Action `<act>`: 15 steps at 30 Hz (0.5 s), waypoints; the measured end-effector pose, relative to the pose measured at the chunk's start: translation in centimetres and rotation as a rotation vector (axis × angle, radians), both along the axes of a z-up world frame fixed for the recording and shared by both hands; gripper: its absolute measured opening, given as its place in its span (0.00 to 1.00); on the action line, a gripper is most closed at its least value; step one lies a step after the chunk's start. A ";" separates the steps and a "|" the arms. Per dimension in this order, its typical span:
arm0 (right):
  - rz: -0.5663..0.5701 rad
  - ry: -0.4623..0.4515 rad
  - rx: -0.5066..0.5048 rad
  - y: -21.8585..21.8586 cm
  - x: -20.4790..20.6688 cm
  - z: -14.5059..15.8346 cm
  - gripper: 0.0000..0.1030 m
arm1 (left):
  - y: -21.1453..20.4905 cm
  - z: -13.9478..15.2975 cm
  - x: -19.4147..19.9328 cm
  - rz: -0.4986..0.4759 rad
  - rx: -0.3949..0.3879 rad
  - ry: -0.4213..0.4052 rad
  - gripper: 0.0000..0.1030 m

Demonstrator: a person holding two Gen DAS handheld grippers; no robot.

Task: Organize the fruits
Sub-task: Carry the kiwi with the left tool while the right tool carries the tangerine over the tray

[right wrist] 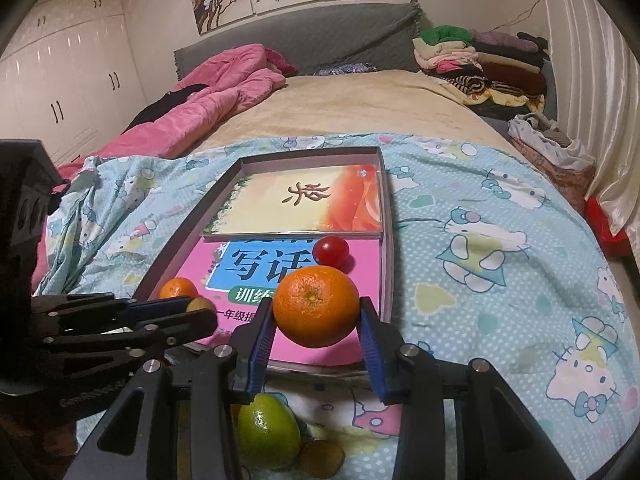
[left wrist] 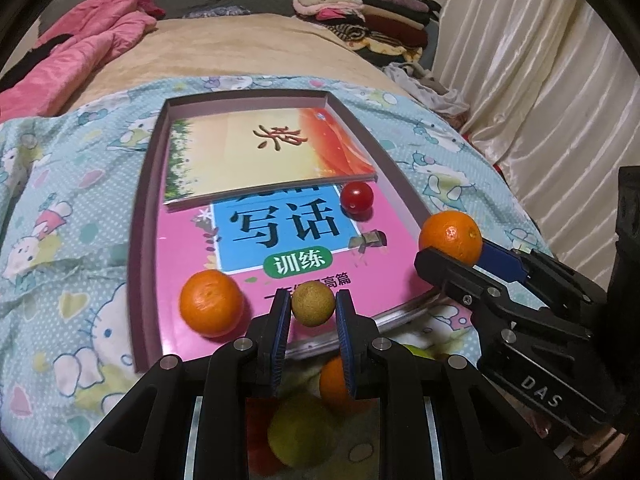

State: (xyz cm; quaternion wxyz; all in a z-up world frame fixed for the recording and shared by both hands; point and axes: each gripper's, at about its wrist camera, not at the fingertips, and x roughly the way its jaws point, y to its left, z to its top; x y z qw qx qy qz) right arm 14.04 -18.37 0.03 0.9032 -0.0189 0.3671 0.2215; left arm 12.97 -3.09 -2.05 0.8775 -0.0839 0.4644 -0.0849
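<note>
My left gripper (left wrist: 312, 305) is shut on a small brownish round fruit (left wrist: 312, 298), just above the near end of a pink book in a shallow box tray (left wrist: 144, 216). An orange (left wrist: 211, 303) lies on that book to the left of it, and a cherry tomato (left wrist: 357, 197) lies farther back. My right gripper (right wrist: 316, 311) is shut on a bigger orange (right wrist: 316, 300), held over the tray's near right part (right wrist: 386, 240). In the right wrist view the left gripper (right wrist: 200, 309) comes in from the left with the brown fruit (right wrist: 199, 303).
Two books fill the tray, which sits on a blue cartoon-print sheet (right wrist: 500, 280). In front of the tray lie a green lime (right wrist: 268, 432), a brown fruit (right wrist: 322, 458) and another orange (left wrist: 332, 384). A pink quilt (right wrist: 224, 92) and stacked clothes (right wrist: 480, 64) are at the back.
</note>
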 end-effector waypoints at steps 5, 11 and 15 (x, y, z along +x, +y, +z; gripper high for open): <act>0.004 0.007 -0.014 0.1 0.2 -0.5 0.40 | 0.0 -1.2 0.7 -0.012 0.006 0.022 0.22; 0.017 0.011 -0.035 0.6 0.3 -0.8 0.40 | 0.6 -2.0 1.1 -0.011 0.010 0.033 0.22; 0.024 0.007 -0.060 1.0 0.5 -1.0 0.40 | 0.6 -2.1 1.2 -0.020 0.015 0.029 0.22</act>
